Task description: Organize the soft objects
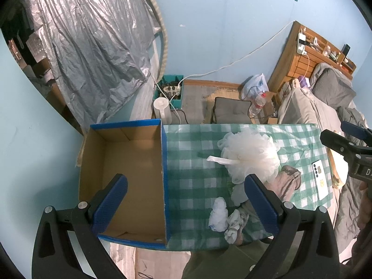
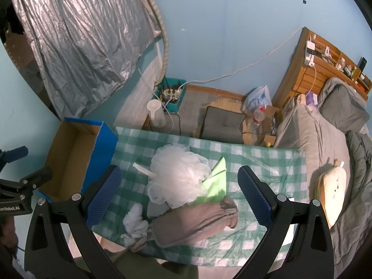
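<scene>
Right now we hold both tools above the table, each with its jaws spread wide and nothing between them. Our left gripper [image 1: 186, 200] hangs over the near edge of the cardboard box [image 1: 130, 162], which stands open at the left end of the checked tablecloth [image 2: 267, 160] and looks empty. Our right gripper [image 2: 179, 195] hovers over the pile of soft things.

Topmost is the white mesh bath sponge [image 2: 179, 176], with its loop strap pointing toward the box. We judge it very light and springy; it will squash under the pads, so closing on its dense middle or the strap should hold best. A green cloth [image 2: 218, 181] lies partly under it. Nearer us lie a brown mitten-like cloth [image 2: 197, 223], limp and likely to droop, best pinched mid-length, and crumpled white rags [image 2: 134, 218], touching it.
</scene>
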### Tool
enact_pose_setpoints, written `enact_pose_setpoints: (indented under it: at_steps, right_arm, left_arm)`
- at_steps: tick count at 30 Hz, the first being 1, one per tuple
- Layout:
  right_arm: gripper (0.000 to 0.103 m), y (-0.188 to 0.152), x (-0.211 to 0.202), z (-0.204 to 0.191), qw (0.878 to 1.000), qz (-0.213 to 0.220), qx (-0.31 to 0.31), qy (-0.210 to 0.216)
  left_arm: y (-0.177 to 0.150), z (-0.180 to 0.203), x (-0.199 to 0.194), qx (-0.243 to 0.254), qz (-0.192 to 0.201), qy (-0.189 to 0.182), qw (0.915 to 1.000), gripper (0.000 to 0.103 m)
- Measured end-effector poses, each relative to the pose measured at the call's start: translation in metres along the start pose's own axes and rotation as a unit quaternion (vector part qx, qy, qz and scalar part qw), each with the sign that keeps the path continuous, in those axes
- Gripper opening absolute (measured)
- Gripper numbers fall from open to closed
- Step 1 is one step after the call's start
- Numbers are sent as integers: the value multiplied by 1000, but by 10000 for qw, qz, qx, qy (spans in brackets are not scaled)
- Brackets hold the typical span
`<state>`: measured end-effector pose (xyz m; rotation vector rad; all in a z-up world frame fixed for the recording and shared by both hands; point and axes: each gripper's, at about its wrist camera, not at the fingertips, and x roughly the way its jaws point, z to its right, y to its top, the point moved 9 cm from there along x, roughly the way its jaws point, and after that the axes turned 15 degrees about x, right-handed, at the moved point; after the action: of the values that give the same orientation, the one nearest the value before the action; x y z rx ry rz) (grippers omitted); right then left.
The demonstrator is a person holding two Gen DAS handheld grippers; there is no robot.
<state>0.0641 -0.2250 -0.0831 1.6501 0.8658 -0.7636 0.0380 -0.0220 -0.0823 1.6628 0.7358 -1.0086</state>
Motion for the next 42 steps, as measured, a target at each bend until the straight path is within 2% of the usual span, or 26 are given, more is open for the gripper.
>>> enact_pose_setpoints:
  at_steps: [42]
  right_arm:
    - [98, -8, 4, 4, 10000, -62, -17, -29]
  left_arm:
    - [-1, 4, 1, 11, -30, -21, 10000, 101]
